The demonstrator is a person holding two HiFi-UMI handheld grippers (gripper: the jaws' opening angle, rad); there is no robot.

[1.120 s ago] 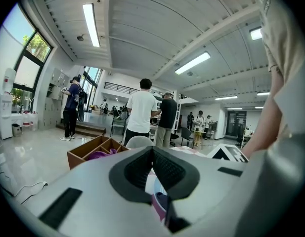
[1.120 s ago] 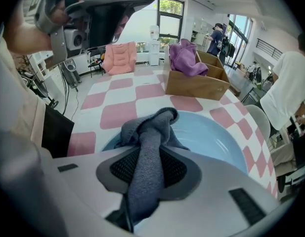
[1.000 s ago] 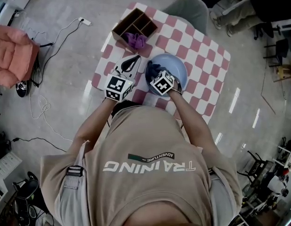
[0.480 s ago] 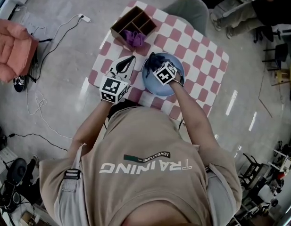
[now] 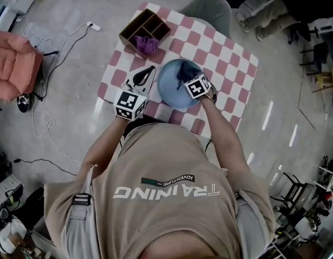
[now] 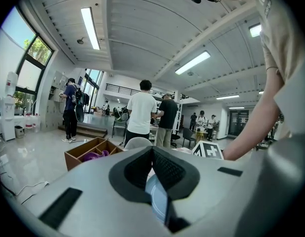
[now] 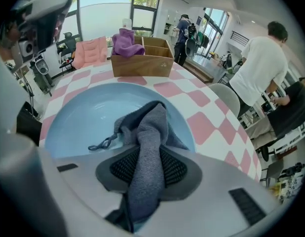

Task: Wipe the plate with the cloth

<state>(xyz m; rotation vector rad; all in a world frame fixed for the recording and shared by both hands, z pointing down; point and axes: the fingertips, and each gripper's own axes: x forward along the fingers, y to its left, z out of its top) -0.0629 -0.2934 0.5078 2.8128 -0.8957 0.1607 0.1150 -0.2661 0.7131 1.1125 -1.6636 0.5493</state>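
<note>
A pale blue plate (image 5: 167, 89) lies on the pink-and-white checkered table (image 5: 223, 55). My right gripper (image 5: 189, 77) points steeply down into the plate, shut on a dark grey cloth (image 5: 187, 72). In the right gripper view the cloth (image 7: 148, 130) runs up between the pads of the right gripper (image 7: 148, 154) and bunches on the plate (image 7: 85, 117). My left gripper (image 5: 150, 72) reaches the plate's left edge. In the left gripper view the plate's rim (image 6: 156, 197) sits between the closed jaws of the left gripper (image 6: 153, 154).
A wooden divided box (image 5: 144, 27) with a purple cloth (image 5: 146, 43) in it stands at the table's far left corner. A grey chair (image 5: 210, 9) is behind the table. People stand further off. Cables and an orange seat (image 5: 12, 63) are on the floor at left.
My right gripper has dragged the cloth from the plate's left part across its far side to the right part. The left gripper has shifted only slightly.
</note>
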